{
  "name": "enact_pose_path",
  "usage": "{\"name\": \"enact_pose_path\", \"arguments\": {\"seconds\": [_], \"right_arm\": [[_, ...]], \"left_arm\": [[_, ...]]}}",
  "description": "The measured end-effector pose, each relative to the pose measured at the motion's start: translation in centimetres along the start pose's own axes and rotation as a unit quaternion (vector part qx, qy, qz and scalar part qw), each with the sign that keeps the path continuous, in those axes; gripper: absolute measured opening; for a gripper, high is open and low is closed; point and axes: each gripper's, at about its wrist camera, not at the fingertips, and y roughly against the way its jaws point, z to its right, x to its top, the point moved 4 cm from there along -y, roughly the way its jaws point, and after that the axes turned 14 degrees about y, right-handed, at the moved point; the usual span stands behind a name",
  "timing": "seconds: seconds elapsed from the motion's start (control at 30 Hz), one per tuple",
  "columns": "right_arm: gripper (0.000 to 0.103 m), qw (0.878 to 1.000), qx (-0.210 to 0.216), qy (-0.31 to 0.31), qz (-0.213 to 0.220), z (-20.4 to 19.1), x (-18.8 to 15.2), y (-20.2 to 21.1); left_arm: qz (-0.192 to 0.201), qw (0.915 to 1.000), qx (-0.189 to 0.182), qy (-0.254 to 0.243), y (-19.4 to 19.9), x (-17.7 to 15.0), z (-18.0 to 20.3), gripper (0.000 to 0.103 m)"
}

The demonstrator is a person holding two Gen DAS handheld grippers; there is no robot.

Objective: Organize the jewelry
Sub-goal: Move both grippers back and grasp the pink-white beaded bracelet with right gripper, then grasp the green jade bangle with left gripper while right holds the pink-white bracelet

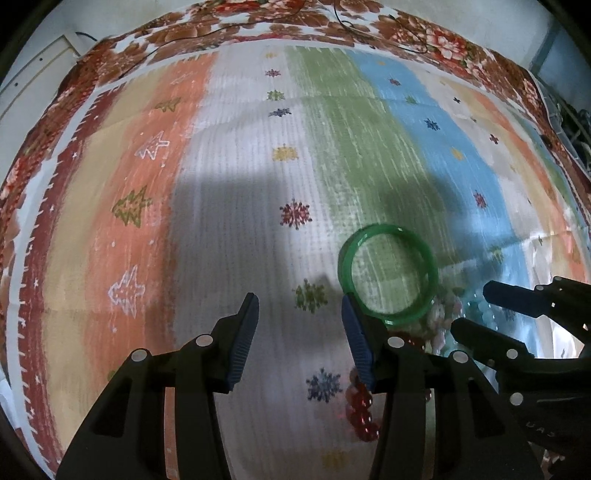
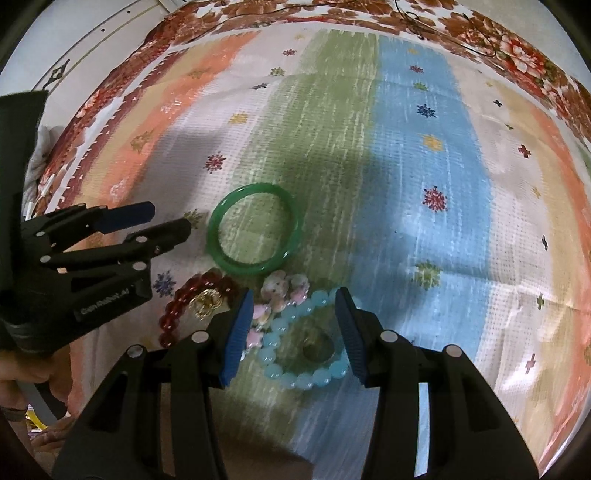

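Jewelry lies in a small heap on a striped cloth (image 2: 424, 206). In the right wrist view I see a green bangle (image 2: 255, 266), a red bead bracelet (image 2: 184, 293) with a gold charm (image 2: 207, 303), pink flower pieces (image 2: 280, 287) and a pale blue bead bracelet (image 2: 306, 378) around a dark ring (image 2: 317, 350). My right gripper (image 2: 294, 293) hangs open just above the blue bracelet. My left gripper (image 1: 300, 297) is open over bare cloth. Its right finger overlaps the rim of the green bangle (image 1: 391, 229); whether they touch I cannot tell. The red beads (image 1: 360, 406) lie beside that finger.
The left gripper (image 2: 170, 218) enters the right wrist view from the left, held by a hand (image 2: 22, 373). The right gripper (image 1: 472, 306) shows at the right of the left wrist view. A floral blanket (image 1: 229, 26) with a thin cable (image 1: 369, 31) borders the cloth's far edge.
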Motion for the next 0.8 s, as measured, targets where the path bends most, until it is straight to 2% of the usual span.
{"name": "enact_pose_path", "arguments": {"seconds": [0.37,0.43,0.47,0.6,0.67,0.8], "right_arm": [[0.037,1.000,0.000,0.019,-0.014,0.3,0.3,-1.2],[0.021,1.000,-0.004,0.020,-0.015,0.2,0.4,-1.3],[0.019,1.000,-0.004,0.021,-0.016,0.2,0.4,-1.3],[0.013,0.999,-0.004,0.027,-0.018,0.0,0.4,-1.4],[0.012,0.999,-0.005,0.028,-0.017,0.0,0.4,-1.4],[0.012,0.999,-0.007,0.030,-0.016,0.0,0.3,-1.3]], "left_arm": [[-0.001,0.9999,-0.005,-0.011,-1.5,1.0,1.2,0.044],[0.001,0.9999,-0.002,-0.016,-1.7,1.1,1.3,0.044],[0.002,0.9999,-0.001,-0.017,-1.7,1.1,1.4,0.043],[0.015,0.9998,-0.012,-0.009,-0.8,1.5,1.6,0.043],[0.010,0.9995,-0.024,-0.015,-0.6,1.5,2.1,0.047],[-0.013,0.9992,-0.010,-0.038,-2.4,0.6,3.1,0.050]]}}
